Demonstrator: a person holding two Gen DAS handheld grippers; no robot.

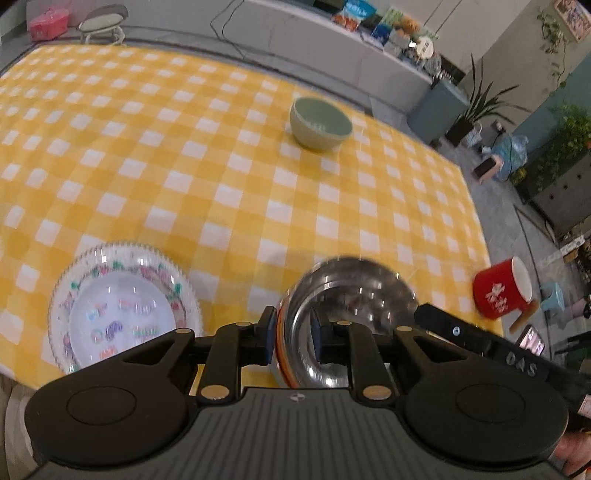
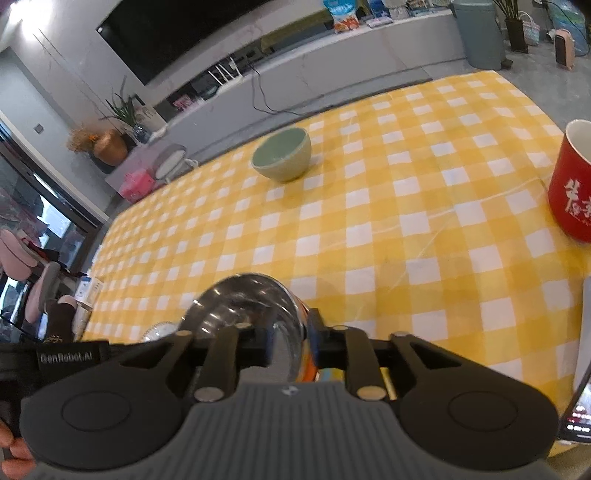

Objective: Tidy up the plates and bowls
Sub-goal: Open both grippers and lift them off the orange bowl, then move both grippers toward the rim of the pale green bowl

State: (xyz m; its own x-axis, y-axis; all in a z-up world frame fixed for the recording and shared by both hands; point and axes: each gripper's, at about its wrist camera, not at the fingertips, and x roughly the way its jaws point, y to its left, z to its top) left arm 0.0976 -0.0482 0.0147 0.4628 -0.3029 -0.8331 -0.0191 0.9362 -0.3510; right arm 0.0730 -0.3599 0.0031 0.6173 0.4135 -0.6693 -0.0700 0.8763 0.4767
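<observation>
1. Steel bowl [image 1: 347, 314] – near edge of the checked tabletop [image 1: 221, 177], rim between both tools' pads.
2. Left tool [image 1: 293, 338], right tool [image 2: 291, 341] – pads apart, straddling the rim, no visible clamp.
3. Patterned plate [image 1: 122, 310], green bowl [image 1: 319, 123], red mug [image 1: 502, 291] – standing separately.

Two close wrist views, shared steel bowl [image 1: 351, 317]

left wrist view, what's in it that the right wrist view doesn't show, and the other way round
Only the left wrist view shows the patterned plate in full, lying flat to the left of the steel bowl, and a stool beyond the table.

Only the right wrist view shows a dark screen on the wall and a phone at the right edge.

Both show the steel bowl with a tool straddling its rim on each side, the left tool and right tool, plus the green bowl, red mug and checked tablecloth.
</observation>
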